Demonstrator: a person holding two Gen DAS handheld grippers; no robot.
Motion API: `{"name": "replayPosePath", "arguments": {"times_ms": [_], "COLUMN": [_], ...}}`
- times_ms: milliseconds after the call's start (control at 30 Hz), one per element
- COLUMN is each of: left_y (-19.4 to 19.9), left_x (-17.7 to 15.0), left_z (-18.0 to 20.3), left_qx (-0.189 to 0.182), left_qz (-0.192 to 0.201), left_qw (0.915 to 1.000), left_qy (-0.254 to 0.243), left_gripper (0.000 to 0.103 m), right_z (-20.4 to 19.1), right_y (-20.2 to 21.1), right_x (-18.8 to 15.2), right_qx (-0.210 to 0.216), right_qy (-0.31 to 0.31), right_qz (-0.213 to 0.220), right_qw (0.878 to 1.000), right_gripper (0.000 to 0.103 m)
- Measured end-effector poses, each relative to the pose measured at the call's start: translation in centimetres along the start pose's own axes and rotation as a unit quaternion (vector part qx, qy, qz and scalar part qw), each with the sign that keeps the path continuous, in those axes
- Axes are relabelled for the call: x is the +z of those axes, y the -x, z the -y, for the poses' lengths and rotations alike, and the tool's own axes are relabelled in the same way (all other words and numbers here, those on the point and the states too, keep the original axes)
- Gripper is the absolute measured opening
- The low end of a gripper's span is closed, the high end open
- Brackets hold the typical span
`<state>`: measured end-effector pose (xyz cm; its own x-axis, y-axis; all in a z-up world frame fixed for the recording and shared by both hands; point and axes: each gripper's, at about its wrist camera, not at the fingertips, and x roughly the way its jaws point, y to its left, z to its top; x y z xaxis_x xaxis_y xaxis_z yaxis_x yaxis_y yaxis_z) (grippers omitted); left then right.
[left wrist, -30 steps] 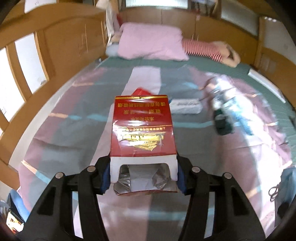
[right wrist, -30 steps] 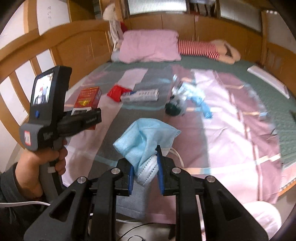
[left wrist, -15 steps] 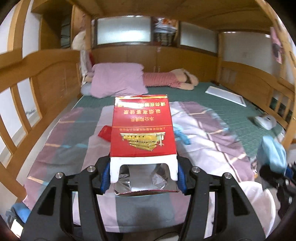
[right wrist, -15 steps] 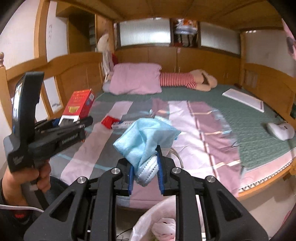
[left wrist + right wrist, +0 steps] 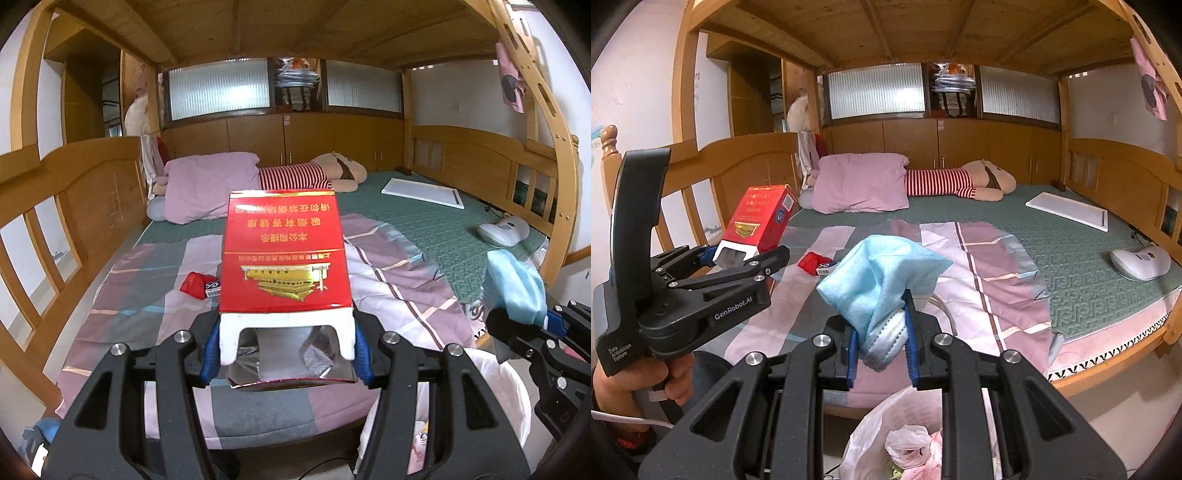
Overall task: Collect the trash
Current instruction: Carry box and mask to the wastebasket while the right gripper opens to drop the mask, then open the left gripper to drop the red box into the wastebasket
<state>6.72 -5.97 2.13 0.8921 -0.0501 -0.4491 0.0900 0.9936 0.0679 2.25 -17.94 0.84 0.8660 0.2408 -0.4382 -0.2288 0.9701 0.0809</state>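
Gripping a red cigarette carton (image 5: 284,258), the left tool (image 5: 284,354) holds it clamped above the near edge of the bed (image 5: 443,236). The right tool (image 5: 881,336) is clamped on a blue face mask (image 5: 882,280), also above that edge. A white plastic bag (image 5: 905,435), apparently holding trash, sits below the bed's edge.

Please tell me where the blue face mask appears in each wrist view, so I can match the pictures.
Left wrist view: the blue face mask sits at the right edge, held in the right gripper.
Right wrist view: the mask is at centre, pinched in the gripper.
Shared landmark: the pink pillow.
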Motion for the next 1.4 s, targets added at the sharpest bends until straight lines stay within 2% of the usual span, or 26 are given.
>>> {"name": "replayPosePath", "arguments": {"times_ms": [267,567,900,967,1033,1067,1200,1300,1400], "left_y": [1.6,1.4,0.5,0.2,0.0,-0.2,-1.5,-3.1,-4.8], "left_x": [0.0,-1.2,-2.6,-2.9,-3.1,-3.2,-3.8,-4.8,-6.2], "left_z": [2.2,4.7,6.8,6.9,7.1,7.1,7.4,7.9,8.9], "left_qx": [-0.021,-0.065,-0.091,-0.097,-0.101,-0.106,-0.130,-0.189,-0.220], "left_qz": [0.007,-0.010,-0.032,-0.038,-0.043,-0.047,-0.075,-0.121,-0.166], "left_qw": [0.9996,0.9967,0.9931,0.9923,0.9917,0.9910,0.9868,0.9728,0.9587], "left_qy": [-0.020,-0.048,-0.067,-0.067,-0.068,-0.067,-0.060,-0.059,-0.071], "left_gripper": [0.056,0.056,0.056,0.056,0.056,0.056,0.056,0.056,0.056], "right_z": [1.5,4.0,6.4,7.0,7.5,7.6,7.1,7.3,7.4], "right_y": [2.0,2.2,1.4,1.0,1.1,1.4,1.9,2.2,2.6], "right_x": [-1.1,-4.1,-7.1,-7.3,-7.7,-7.7,-7.4,-6.9,-6.7], "right_qx": [-0.011,-0.036,-0.060,-0.071,-0.088,-0.097,-0.121,-0.138,-0.149], "right_qy": [-0.004,-0.010,-0.035,-0.045,-0.053,-0.056,-0.038,-0.032,-0.027], "right_qz": [0.001,-0.049,-0.098,-0.109,-0.111,-0.106,-0.101,-0.096,-0.089], "right_qw": [1.000,0.998,0.993,0.991,0.989,0.988,0.987,0.985,0.984], "right_gripper": [0.021,0.021,0.022,0.029,0.067,0.070,0.071,0.075,0.078]}}
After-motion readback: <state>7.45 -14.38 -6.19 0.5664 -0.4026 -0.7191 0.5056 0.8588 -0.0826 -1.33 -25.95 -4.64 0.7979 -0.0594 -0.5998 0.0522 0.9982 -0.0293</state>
